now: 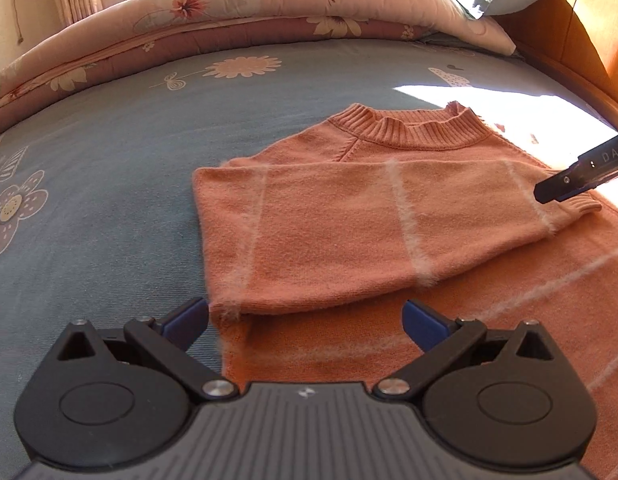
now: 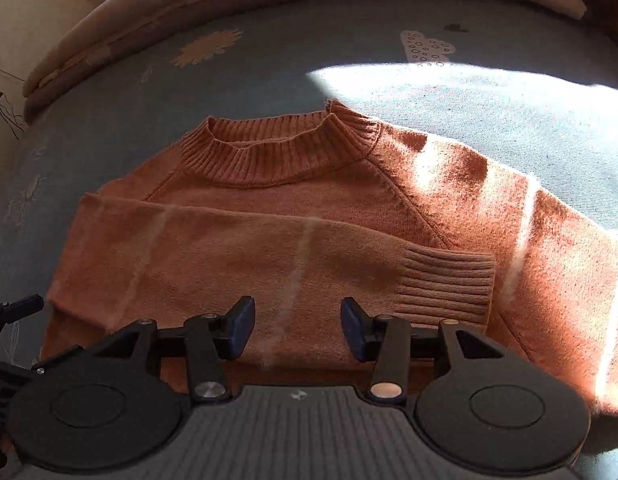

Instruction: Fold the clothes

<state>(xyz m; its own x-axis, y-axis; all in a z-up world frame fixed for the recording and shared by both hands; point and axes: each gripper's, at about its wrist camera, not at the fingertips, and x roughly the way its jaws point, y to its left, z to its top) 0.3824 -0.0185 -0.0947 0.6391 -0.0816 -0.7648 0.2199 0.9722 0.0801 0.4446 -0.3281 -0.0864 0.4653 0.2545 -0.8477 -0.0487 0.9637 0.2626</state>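
Sweater [image 1: 349,216] hem behind both claw bodies, right sleeve [image 2: 549,248] off-frame, chest under folded sleeve [image 2: 237,264].

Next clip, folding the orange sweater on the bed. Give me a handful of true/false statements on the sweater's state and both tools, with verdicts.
1. One sleeve is folded across the chest of the orange sweater. True.
2. The left tool is shut on the sweater's hem. False: its fingers stand wide apart and hold nothing.
3. The sweater lies on a blue bedsheet printed with flowers. True.
4. The right tool grips the ribbed cuff. False: it is open, and the cuff lies flat on the sweater, beyond and to the right of its fingertips.
5. The other sleeve is folded in too. False: it runs out to the side, partly in sunlight.
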